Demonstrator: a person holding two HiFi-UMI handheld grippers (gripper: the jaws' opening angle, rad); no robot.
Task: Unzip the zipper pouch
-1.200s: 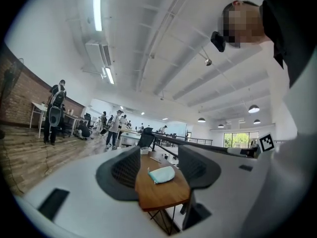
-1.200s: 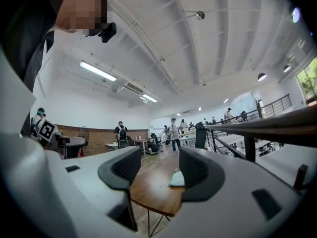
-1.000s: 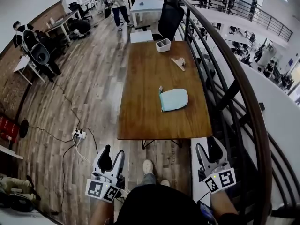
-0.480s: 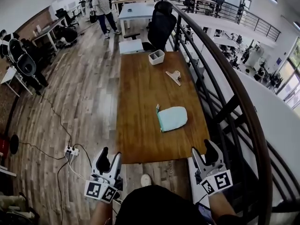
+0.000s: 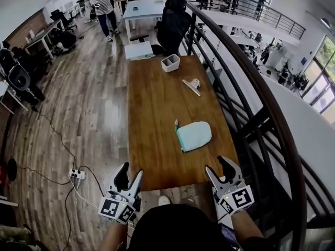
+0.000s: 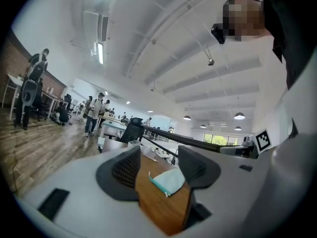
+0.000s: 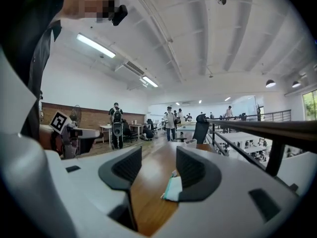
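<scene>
A light teal zipper pouch [image 5: 194, 135] lies flat on the brown wooden table [image 5: 157, 103], right of its middle, with the zipper edge facing left. The pouch looks zipped up. My left gripper [image 5: 130, 172] hovers open at the table's near left edge, with nothing between its fingers. My right gripper [image 5: 219, 167] hangs over the near right corner; its jaws are closing a little, with nothing between them. Both are well short of the pouch. The left gripper view frames the pouch [image 6: 168, 181] between its jaws, far ahead. The right gripper view shows the pouch [image 7: 173, 188] ahead too.
A white container [image 5: 170, 63] and a pale clip-like object [image 5: 192, 84] sit at the table's far end. A black office chair [image 5: 172, 22] stands beyond. A dark railing [image 5: 251, 88] runs along the right side. A power strip [image 5: 77, 175] lies on the floor at left.
The view has moved toward the table, so the pouch sits nearer. Both grippers have come up to the table's near edge. A person in the background has walked farther away.
</scene>
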